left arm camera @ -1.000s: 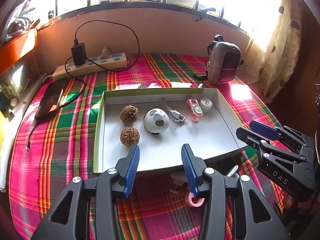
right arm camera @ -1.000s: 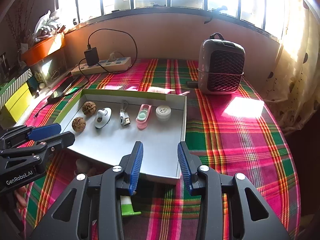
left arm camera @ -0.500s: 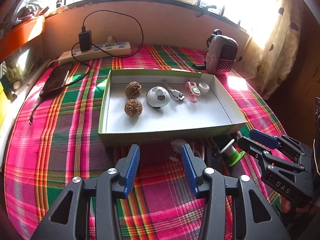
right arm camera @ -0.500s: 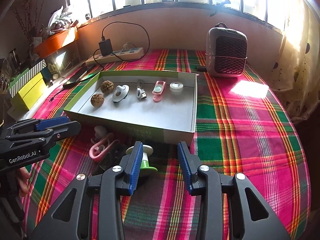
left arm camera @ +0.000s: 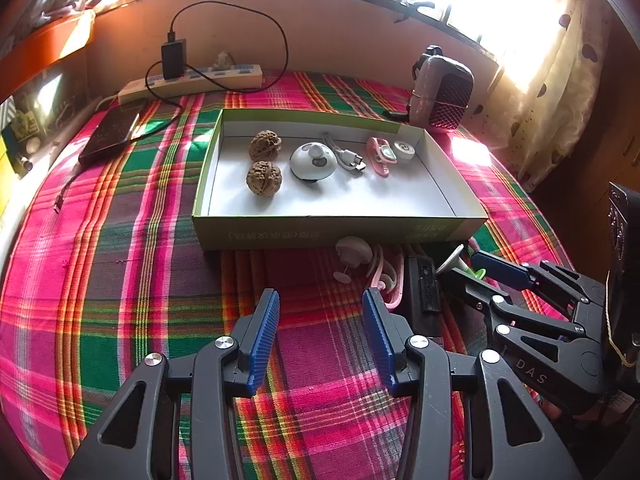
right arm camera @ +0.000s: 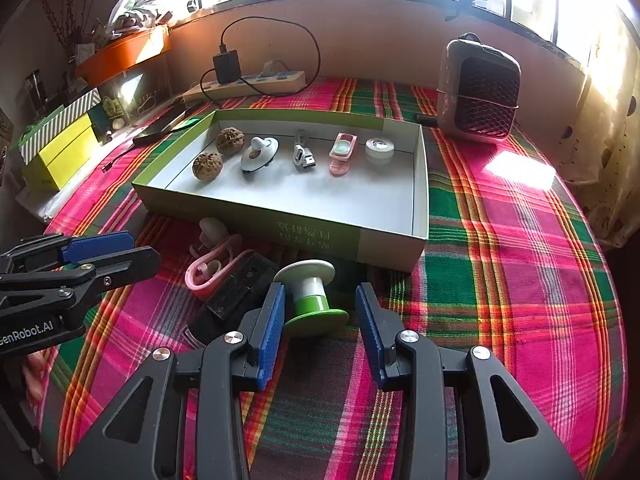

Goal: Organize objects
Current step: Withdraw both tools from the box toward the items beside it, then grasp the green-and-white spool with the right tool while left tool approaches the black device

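Surface: bench (left arm camera: 120,264) under a pink, green and red plaid cloth.
Box: shallow green-walled tray (right arm camera: 288,236) with a white floor, mid-bench; printed characters on its near wall, too small to read.
Inside tray: two walnuts (left arm camera: 264,178) at the left, then a white dome-shaped piece (left arm camera: 312,160), a USB cable end (left arm camera: 350,158), a pink clip (left arm camera: 380,154) and a small white roll (left arm camera: 404,151), in a row along the far side.
Loose things: just before the tray's near wall lie a pale suction hook (right arm camera: 212,232), a pink loop (right arm camera: 208,276), a black block (right arm camera: 236,292) and a green-and-white spool (right arm camera: 312,296).
Left gripper (left arm camera: 320,336): fingers apart, nothing between them, above bare cloth; the label on its side reads "GenRobot.AI".
Right gripper (right arm camera: 320,328): fingers partly open; the spool sits just ahead of the gap, nearer the left finger, not gripped. Its side reads "DAS".
Behind: power strip (left arm camera: 192,82) with a black charger, a phone (left arm camera: 112,134), a small heater (right arm camera: 478,88), curtain at right.
Obstruction: the tray wall stands right behind the loose pile.
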A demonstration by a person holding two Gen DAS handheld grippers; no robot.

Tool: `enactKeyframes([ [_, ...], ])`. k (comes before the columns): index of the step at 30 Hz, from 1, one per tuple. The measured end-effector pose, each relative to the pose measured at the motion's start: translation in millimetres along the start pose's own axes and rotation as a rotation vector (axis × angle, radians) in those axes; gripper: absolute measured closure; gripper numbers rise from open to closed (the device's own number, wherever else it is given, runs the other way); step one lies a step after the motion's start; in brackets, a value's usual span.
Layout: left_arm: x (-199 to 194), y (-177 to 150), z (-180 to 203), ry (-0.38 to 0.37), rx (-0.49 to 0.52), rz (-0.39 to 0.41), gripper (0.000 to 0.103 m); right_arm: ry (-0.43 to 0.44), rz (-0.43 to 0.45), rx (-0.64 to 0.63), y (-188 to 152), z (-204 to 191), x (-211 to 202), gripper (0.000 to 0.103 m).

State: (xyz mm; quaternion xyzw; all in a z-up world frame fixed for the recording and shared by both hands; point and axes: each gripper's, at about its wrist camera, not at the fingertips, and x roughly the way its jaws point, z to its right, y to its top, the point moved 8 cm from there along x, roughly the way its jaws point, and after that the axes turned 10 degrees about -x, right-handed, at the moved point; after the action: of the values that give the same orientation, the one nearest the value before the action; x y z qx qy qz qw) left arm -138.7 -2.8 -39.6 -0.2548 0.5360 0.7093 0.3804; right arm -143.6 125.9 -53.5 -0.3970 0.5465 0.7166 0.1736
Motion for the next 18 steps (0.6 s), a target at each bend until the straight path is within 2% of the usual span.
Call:
enactKeyframes([
  [7,0,-7,8,-0.033,0.000,-0.021,0.061,-0.015,-0.038,-0.003,-5,6,11,0.065],
  [15,1,-13,25,-0.071,0.021,-0.041,0.061,0.002,-0.026,0.023,-6,17,11,0.065],
  [18,2,-16,33,-0.079,0.036,-0.049,0.061,0.006,-0.020,0.026,-7,19,9,0.070],
])
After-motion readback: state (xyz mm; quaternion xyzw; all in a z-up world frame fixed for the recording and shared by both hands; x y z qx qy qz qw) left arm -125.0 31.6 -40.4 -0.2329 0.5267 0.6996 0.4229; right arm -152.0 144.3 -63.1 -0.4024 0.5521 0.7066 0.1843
